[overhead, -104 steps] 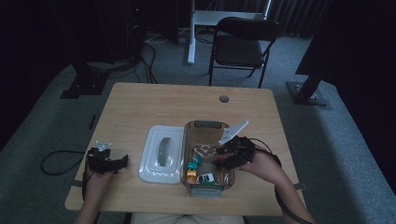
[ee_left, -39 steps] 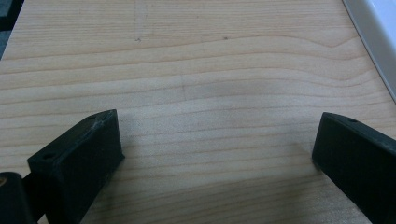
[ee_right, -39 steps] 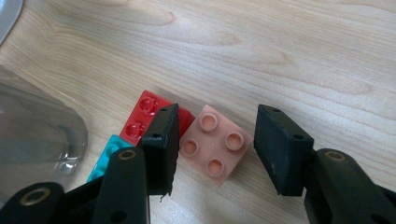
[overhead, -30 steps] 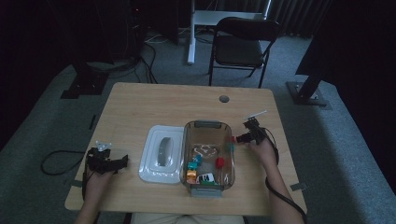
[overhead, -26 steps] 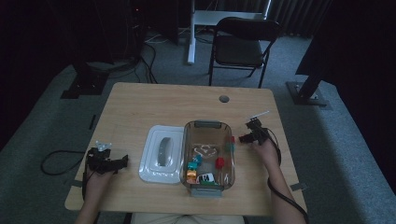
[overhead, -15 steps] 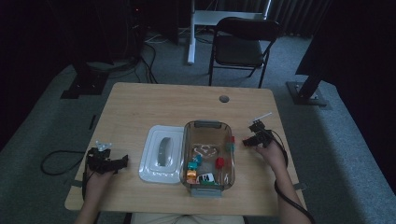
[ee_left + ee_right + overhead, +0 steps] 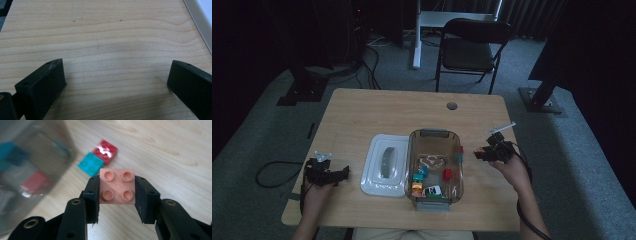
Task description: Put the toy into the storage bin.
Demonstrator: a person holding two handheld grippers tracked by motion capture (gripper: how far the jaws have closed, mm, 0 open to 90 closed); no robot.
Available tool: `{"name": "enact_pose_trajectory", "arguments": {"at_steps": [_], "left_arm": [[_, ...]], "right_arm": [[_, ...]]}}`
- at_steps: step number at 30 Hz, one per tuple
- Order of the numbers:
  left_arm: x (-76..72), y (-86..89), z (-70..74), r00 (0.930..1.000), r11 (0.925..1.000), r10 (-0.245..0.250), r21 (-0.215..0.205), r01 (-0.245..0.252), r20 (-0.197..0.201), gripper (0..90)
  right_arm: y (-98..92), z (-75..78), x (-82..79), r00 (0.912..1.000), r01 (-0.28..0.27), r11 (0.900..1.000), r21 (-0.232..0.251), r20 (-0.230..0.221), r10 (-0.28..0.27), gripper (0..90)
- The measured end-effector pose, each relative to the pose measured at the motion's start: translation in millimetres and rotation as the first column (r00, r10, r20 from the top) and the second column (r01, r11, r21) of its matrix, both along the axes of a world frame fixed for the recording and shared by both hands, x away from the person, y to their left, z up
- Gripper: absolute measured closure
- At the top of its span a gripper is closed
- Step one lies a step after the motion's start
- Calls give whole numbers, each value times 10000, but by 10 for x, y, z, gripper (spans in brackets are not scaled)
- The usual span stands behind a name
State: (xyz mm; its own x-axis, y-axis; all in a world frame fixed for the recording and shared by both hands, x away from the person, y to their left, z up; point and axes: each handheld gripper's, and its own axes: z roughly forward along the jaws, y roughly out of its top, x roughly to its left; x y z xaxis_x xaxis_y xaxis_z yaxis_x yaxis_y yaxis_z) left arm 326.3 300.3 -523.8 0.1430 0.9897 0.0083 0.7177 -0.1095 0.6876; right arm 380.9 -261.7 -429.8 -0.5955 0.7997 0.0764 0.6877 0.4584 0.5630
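We are lifting a pink brick [image 7: 117,186] clamped in the right gripper [image 7: 117,195]; next, setting it beside the red brick [image 7: 105,150]. Left gripper [image 7: 115,82] is gaping, empty.

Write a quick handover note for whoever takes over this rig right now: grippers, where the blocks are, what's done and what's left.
Right gripper: shut on a pink block, above the table right of the clear bin.
Left gripper: open, holding nothing, over bare wood.
Done: a red block and a teal block lie together beside the bin.
Left: several blocks are in the bin; white lid lies to its left.
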Motion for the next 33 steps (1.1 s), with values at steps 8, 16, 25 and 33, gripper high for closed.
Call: {"name": "enact_pose_trajectory", "arguments": {"at_steps": [8,16,25,33], "left_arm": [[0,-1,0,10000,10000,5,-1,-5,4,20],[0,0,1,10000,10000,1,0,-1,-16,20],[0,0,1,10000,10000,-2,4,2,-14,20],[0,0,0,10000,10000,3,0,-3,1,20]], "right_arm": [[175,389,-271,9889,-1187,9928,169,921,1167,586],[408,636,-426,9642,-2241,9746,0,1458,2217,586],[763,759,-585,9135,-3762,9260,-326,1539,3766,586],[1089,717,-650,8612,-4883,8696,-733,1202,4938,586]]}}
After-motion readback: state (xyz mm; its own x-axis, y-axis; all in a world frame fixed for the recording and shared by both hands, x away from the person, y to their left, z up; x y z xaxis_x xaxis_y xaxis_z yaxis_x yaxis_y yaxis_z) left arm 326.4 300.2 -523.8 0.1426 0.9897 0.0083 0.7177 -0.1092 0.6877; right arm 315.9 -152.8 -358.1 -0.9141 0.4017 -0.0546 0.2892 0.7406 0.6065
